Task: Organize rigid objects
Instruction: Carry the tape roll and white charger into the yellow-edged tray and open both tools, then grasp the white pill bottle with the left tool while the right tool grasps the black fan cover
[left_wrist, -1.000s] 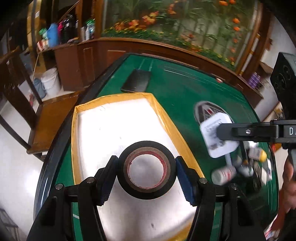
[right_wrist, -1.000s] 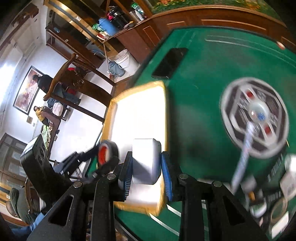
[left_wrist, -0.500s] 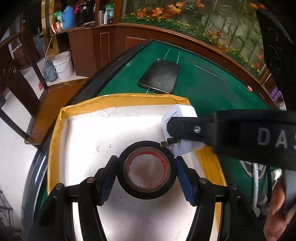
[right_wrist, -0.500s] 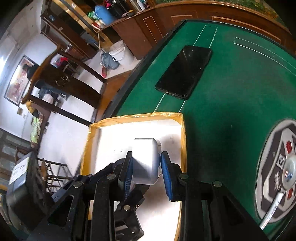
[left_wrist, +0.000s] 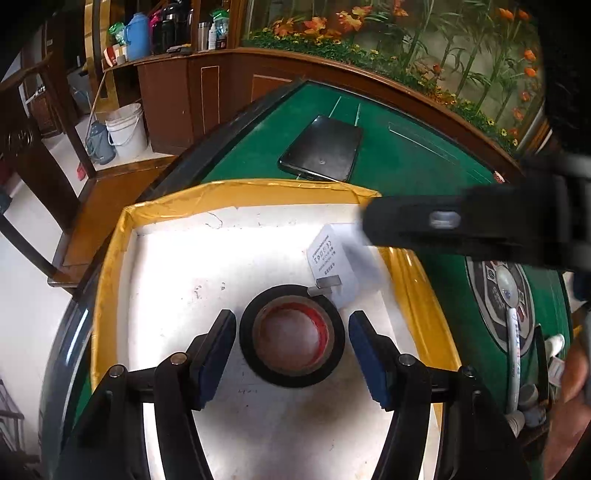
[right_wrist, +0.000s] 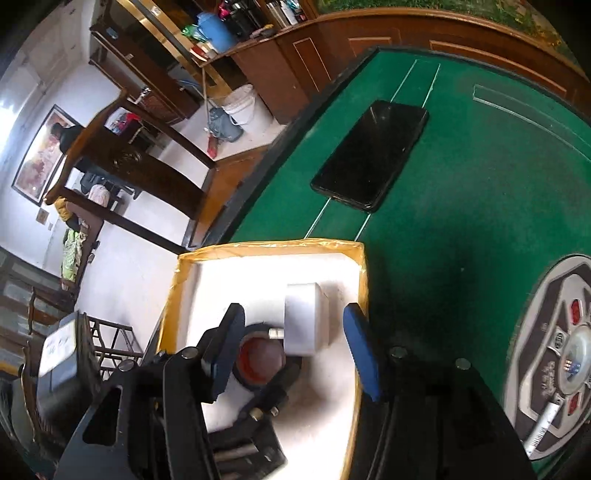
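Black tape roll (left_wrist: 291, 336), white charger (left_wrist: 338, 267)

In the left wrist view the right gripper (left_wrist: 369, 221) is smeared by blur and covers the far corner of the white charger (left_wrist: 334, 266). Small bottles (left_wrist: 532, 402) at the worktop's right edge are too cramped to identify. The tray's (right_wrist: 177, 291) near end is cut off.

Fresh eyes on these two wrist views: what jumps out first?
The black tape roll with its red core, lying in the white tray with a yellow-taped rim between the open pads of the left gripper. Just beyond it sits a white plug adapter, prong touching the roll, between the opening jaws of the right gripper, its pads clear of it. Past the tray, a black phone lies flat on the green tabletop.
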